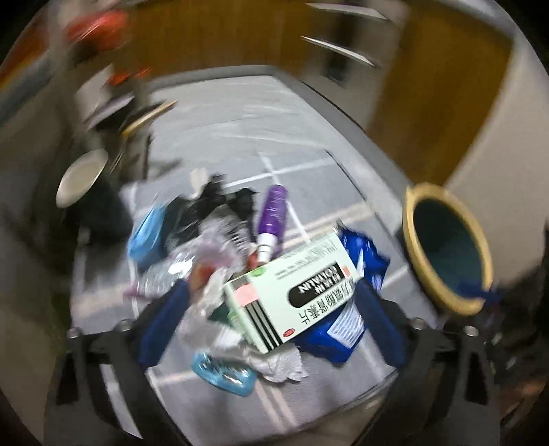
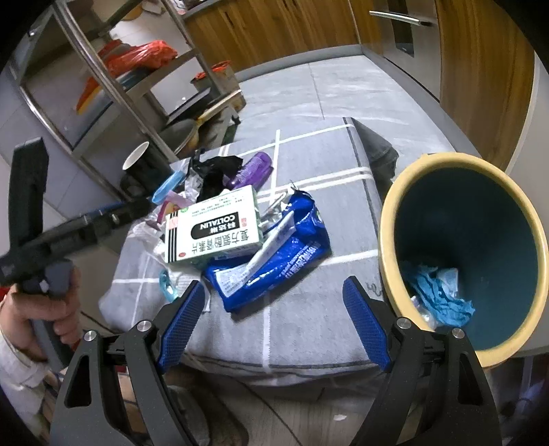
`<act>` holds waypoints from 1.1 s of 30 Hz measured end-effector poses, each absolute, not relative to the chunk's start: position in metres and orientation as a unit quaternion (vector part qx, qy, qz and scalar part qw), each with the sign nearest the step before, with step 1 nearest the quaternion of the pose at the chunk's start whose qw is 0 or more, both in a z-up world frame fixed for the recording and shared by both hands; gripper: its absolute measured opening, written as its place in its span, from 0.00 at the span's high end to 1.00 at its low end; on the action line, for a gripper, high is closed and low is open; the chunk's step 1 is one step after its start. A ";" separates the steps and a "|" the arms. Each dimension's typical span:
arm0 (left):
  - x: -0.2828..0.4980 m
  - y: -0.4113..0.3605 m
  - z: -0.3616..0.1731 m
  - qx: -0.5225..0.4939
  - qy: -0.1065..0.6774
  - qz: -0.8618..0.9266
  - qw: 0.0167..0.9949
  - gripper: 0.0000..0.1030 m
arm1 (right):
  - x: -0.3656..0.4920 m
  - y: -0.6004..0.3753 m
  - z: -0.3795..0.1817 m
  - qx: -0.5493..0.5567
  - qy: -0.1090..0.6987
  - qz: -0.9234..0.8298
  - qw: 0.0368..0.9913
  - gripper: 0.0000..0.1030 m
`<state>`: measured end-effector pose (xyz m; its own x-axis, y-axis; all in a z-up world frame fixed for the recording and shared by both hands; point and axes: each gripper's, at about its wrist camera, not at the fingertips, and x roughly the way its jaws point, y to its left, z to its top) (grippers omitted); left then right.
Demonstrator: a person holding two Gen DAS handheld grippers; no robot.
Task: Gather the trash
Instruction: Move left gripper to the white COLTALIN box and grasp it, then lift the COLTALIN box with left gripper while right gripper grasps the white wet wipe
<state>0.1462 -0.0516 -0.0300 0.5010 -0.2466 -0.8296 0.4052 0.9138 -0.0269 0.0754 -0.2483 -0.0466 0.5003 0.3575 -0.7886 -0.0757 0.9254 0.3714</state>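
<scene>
A pile of trash lies on a grey checked cushion. On top is a white and green medicine box, with a blue packet beside it. A purple bottle, a black bag and crumpled tissue are also in the pile. My left gripper hovers open over the box, its blue fingers wide on either side; this view is blurred. My right gripper is open and holds nothing, just short of the blue packet. A yellow-rimmed teal bin stands at the right with blue scraps inside.
A metal rack with an orange bag stands at the back left. A paper cup sits beside the pile. Wooden cabinets line the back. A hand holds the left gripper's handle at the far left.
</scene>
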 end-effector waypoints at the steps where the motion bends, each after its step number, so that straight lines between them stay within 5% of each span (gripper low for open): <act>1: 0.145 -0.063 -0.033 0.126 0.460 -0.202 0.855 0.06 | 0.075 -0.249 -0.047 0.147 0.483 0.126 0.854 0.20; 14: 0.159 -0.115 -0.090 0.357 0.462 -0.281 0.762 0.06 | 0.077 -0.255 -0.053 0.151 0.488 0.123 0.851 0.20; 26: 0.191 -0.112 -0.111 0.323 0.515 -0.302 0.735 0.06 | 0.080 -0.252 -0.062 0.150 0.500 0.125 0.844 0.20; 33: 0.196 -0.103 -0.096 0.255 0.519 -0.310 0.755 0.20 | 0.082 -0.247 -0.069 0.159 0.507 0.131 0.837 0.20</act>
<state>0.1958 -0.1032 -0.0960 0.2704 -0.2031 -0.9411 0.7318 0.6785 0.0638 0.0823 -0.2474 -0.0688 0.4510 0.3802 -0.8075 -0.0576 0.9152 0.3988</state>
